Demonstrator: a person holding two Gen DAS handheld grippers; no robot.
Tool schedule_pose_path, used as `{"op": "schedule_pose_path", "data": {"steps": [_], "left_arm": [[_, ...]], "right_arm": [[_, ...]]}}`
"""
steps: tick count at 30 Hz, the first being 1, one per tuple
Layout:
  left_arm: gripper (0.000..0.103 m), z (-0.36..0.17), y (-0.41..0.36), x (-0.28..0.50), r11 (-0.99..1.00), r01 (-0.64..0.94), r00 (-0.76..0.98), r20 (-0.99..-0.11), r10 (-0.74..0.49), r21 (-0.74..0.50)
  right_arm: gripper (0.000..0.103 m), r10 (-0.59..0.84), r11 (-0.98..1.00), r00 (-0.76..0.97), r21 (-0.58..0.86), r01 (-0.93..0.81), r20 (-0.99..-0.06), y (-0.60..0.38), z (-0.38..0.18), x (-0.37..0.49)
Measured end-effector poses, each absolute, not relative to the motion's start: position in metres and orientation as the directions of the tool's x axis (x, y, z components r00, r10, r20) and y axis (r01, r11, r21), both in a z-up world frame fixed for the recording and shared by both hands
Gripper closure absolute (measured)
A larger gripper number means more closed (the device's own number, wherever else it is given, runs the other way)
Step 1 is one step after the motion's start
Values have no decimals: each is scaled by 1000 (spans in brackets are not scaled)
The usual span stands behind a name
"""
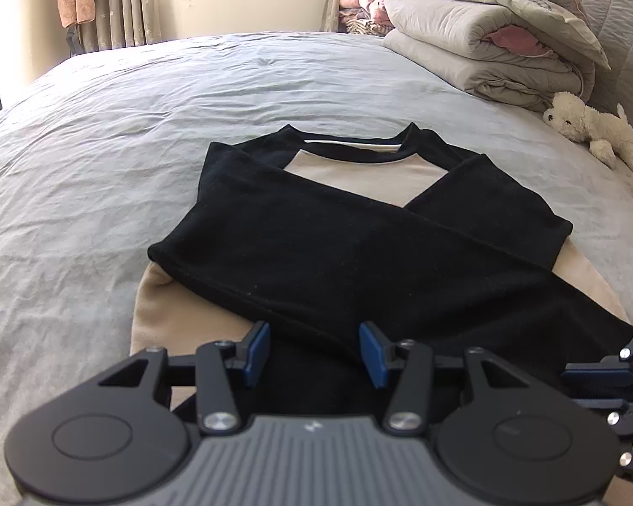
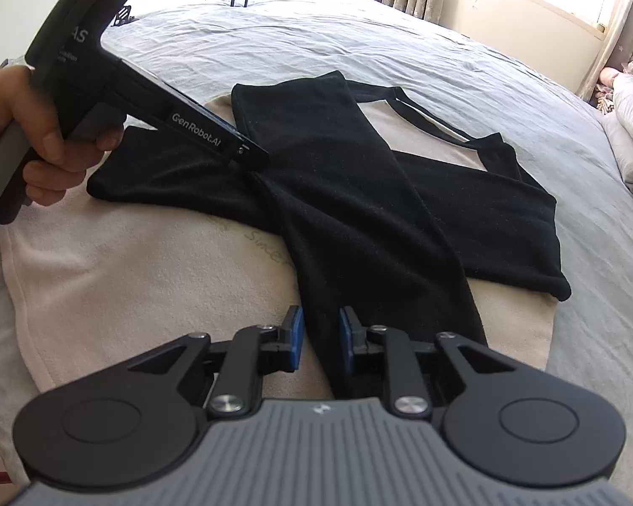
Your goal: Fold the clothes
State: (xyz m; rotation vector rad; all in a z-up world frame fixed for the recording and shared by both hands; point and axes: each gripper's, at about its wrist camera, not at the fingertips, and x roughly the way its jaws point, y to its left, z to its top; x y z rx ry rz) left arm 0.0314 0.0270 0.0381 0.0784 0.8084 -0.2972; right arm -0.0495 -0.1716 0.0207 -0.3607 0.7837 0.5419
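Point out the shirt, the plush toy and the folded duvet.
shirt (image 1: 358, 261), left wrist view, crossed black sleeve.
plush toy (image 1: 591, 126), left wrist view, white body.
folded duvet (image 1: 464, 38), left wrist view, grey upper layer.

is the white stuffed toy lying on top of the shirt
No, the stuffed toy lies on the bed sheet beside the folded bedding, apart from the shirt.

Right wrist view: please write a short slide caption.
Open right gripper over shirt with black sleeves crossed on bed.
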Motion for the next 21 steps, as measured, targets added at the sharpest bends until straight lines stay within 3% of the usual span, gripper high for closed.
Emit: {"op": "schedule_pose_path", "data": {"steps": [2,3,9,15,18,21], "left_arm": [[54,38,26,31,955,292,653,-722,-229,-39],[54,38,26,31,956,292,653,-722,-230,-40],[54,44,34,30,960,274,657,-717,-233,-61],[54,42,37,30,966,260,663,-725,-185,-8],[57,49,40,28,965,261,687,-697,-207,-30],[57,57,33,20,953,301,725,-644,-244,-23]], "right_arm": [[83,313,808,588,-117,-578,-746,-170,19,-49],[99,309,809,591,-120,-575,-745,-169,20,-48],[98,338,785,635,-163,-597,-695,-169,42,-68],[96,269,780,603,-197,-594,-751,-158,16,-67],[89,332,792,588,-121,-598,-738,-164,27,-69],[88,387,825,608,-35,-564,-693,-186,46,-71]]}}
